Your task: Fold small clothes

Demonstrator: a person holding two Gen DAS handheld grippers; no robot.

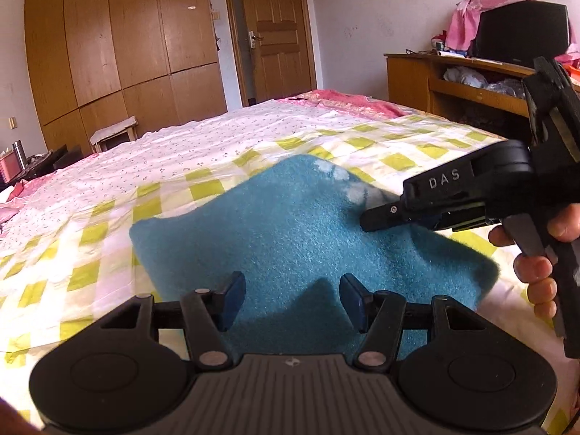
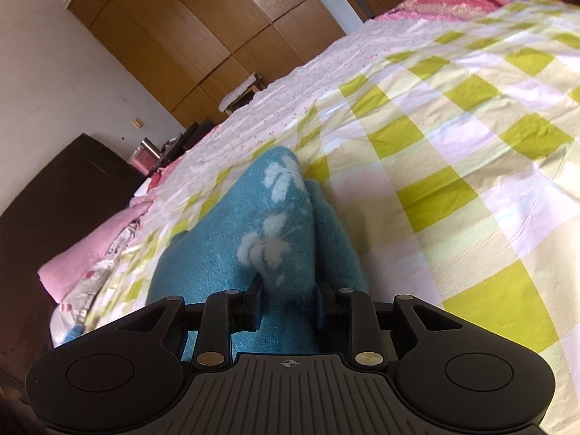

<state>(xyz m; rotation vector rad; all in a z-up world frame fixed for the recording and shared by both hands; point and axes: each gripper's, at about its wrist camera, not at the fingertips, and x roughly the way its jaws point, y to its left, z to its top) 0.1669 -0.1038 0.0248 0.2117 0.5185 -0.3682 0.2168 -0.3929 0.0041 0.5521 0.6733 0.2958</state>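
1 fuzzy blue garment (image 1: 290,232) lies on the checked bed cover (image 1: 119,217), light, soft and floppy by the look of it, so it should drape and sag rather than keep a crease. The right gripper (image 2: 288,302) has a raised fold with white flower marks between its jaws, which look closed on the pile. The left gripper (image 1: 291,299) hangs with its jaws about half open and empty, the cloth just ahead and below. An edge or corner seems the best hold.
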